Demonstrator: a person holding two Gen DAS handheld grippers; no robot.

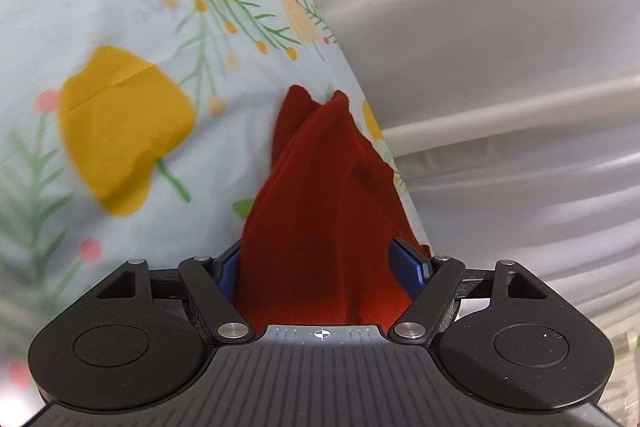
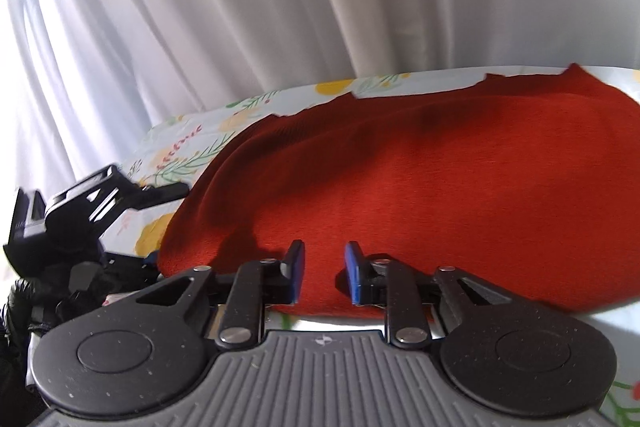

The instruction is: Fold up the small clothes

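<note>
Left wrist view first: the left gripper (image 1: pixel 326 267) has a thick bunch of the red garment (image 1: pixel 320 211) sitting between its blue pads (image 1: pixel 408 267), jaws wide but packed with cloth, so I read it as clamped on that wad. The red fabric runs away from the jaws along the right edge of the floral sheet (image 1: pixel 132 27), with the white curtain (image 1: pixel 500 27) just past that edge. Right wrist view: the right gripper (image 2: pixel 325 273) has its pads only a little apart, hovering over the near edge of the red garment (image 2: pixel 420 187), and I honestly can't see any cloth pinched between them, so I'd call it slightly apart and empty. The garment lies spread over the floral sheet (image 2: pixel 188 151), reaching nearly to the sheet's far edge by the white curtain (image 2: pixel 280 7). The left gripper (image 2: pixel 120 211) shows at the left, at the garment's end. My guess is we're mid-fold, one end gripped and the other hand about to take its share. Next move probably needs the right pads to get under that near hem and bite before anything is carried over, otherwise the fold goes lopsided.
</note>
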